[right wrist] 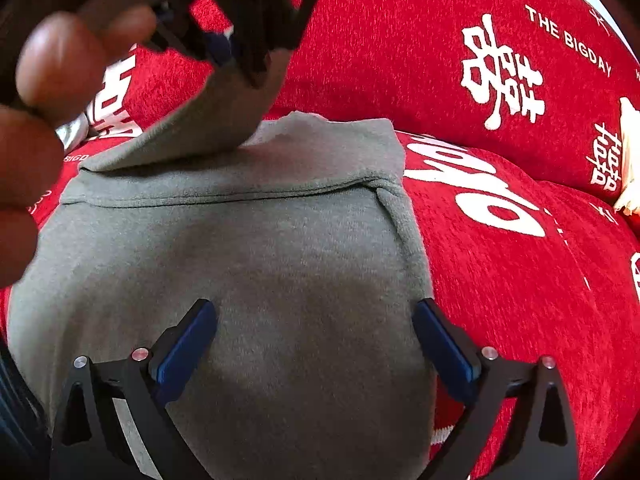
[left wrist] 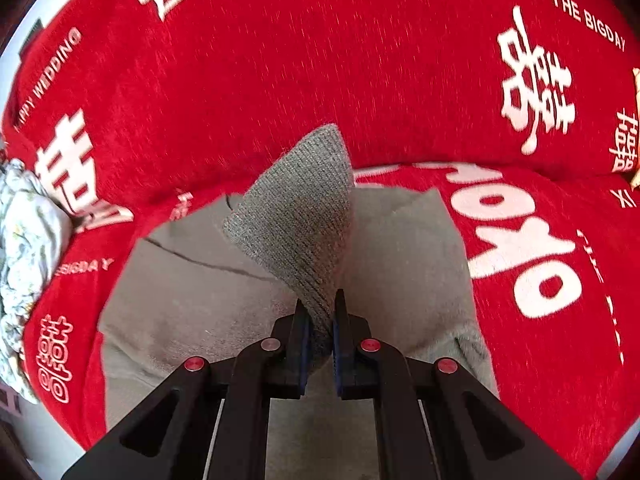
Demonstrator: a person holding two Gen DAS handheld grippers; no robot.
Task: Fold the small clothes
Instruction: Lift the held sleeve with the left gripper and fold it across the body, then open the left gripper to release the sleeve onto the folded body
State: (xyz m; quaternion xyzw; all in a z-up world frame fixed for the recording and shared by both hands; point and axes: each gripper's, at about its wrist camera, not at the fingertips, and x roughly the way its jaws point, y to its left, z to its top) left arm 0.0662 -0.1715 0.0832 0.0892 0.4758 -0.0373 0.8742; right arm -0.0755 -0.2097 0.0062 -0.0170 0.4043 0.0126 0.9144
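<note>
Upward, left tongs [left wrist: 320, 312] pinch the grey garment's [right wrist: 248, 280] ribbed cuff [left wrist: 296, 208]; right tongs [right wrist: 316, 320] spread above it.

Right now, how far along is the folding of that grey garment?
Midway. Done: the grey garment lies spread on the red cover. In hand: the left gripper is shut on the ribbed cuff, lifted over the body. Left: lay it down and finish folding; the right gripper hovers open.

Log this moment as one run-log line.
left tongs: shut on ribbed cuff, lifted | right tongs: open over grey garment | surface: red blanket
</note>
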